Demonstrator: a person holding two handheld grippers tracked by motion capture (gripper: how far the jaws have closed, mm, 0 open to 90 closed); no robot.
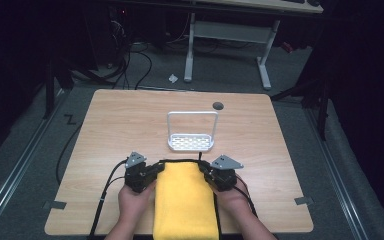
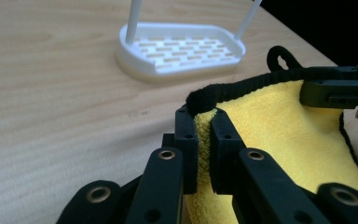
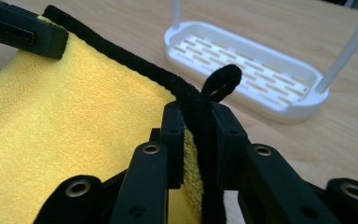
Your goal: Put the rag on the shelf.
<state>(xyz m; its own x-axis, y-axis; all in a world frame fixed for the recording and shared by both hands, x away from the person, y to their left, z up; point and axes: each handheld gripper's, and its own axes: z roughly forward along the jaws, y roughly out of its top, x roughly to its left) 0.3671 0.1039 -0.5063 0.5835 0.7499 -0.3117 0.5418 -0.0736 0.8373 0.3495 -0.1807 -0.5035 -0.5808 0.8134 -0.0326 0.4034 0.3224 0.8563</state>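
A yellow towel (image 1: 185, 202) with black edging lies at the middle of the table's (image 1: 110, 125) near edge, its far corners lifted. The left gripper (image 1: 152, 171) pinches the towel's far left corner and the right gripper (image 1: 203, 169) its far right corner, beside a black loop (image 3: 221, 81). A white rack (image 1: 191, 142) stands just beyond, at mid-table; no writing is legible.

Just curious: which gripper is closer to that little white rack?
Right, slightly. The right gripper clamps the towel corner just below the rack's right end; the left gripper clamps the other corner, farther down-left.
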